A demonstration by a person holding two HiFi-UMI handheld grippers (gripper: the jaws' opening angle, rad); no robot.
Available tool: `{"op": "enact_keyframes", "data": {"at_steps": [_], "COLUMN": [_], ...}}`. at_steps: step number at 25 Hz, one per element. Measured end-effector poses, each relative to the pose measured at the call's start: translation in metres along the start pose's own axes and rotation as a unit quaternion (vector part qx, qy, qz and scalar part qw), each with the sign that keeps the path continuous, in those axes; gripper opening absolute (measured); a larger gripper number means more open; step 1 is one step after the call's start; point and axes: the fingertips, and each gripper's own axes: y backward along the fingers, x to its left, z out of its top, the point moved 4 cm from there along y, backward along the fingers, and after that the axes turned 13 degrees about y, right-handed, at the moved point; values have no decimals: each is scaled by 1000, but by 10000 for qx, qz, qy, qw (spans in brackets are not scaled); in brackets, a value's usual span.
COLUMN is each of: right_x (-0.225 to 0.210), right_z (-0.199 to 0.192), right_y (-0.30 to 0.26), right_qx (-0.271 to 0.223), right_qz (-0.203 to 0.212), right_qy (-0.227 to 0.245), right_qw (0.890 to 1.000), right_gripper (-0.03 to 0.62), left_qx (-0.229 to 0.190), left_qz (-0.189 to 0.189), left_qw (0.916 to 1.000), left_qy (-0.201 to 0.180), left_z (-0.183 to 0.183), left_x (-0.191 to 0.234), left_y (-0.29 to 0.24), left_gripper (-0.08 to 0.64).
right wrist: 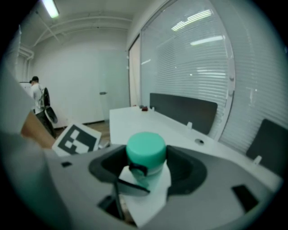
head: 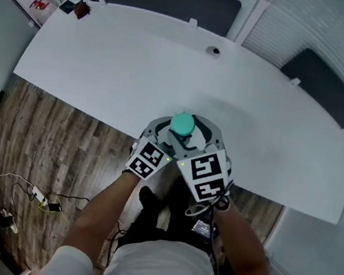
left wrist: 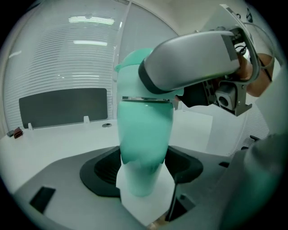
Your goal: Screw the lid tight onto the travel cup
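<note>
Forearms and the two marker cubes, left [head: 149,159] and right [head: 205,171], were seen closest under the head camera. Both tools were brought together over the near edge of the white table [head: 105,68]. The left gripper [head: 167,134] was closed on the lower body of the teal travel cup [left wrist: 145,134], which was held upright between its dark pads. The right gripper [head: 196,134] was clamped around the teal lid [right wrist: 145,150], with a jaw seen lying across the cup's top in the left gripper view. The lid appeared to be seated on the cup's mouth, with a thin seam line visible beneath it. Whether the cup's base rested on anything could not be told.

Tightening was judged to be the step in hand. For it to be done well, the body would need to be held firm and unturned by the left tool while the lid was rotated about the cup's own axis. The lid should be held square to the rim so the threads were not crossed. Squeeze on the smooth lid should be enough to prevent slipping, and turning should be ended once resistance was felt.
</note>
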Motion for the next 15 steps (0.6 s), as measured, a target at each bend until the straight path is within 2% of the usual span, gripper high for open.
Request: {"op": "enact_keyframes", "data": {"at_steps": [3,5,12,15], "right_x": [-1,-1,-7,-3], "right_z": [0,0,5,3], "right_y": [1,2,2,1], "right_qx": [5,24,103,65], "right_qz": [167,175,-260,-323], "right_qy": [116,108,-182,-211], "right_qw": [9998,9998,9994,9992], "right_gripper": [288,288,288,288], "left_qx": [123,179,-249,-295], "left_qz": [-288,-317,423,475], "left_qw": [9994,9991,9985,9978], "left_qy": [-159,-196,223,347], "left_z": [0,2,8,4], "left_x": [0,-1,0,-1], "left_y": [0,0,-5,-3], "left_gripper": [316,316,316,316]}}
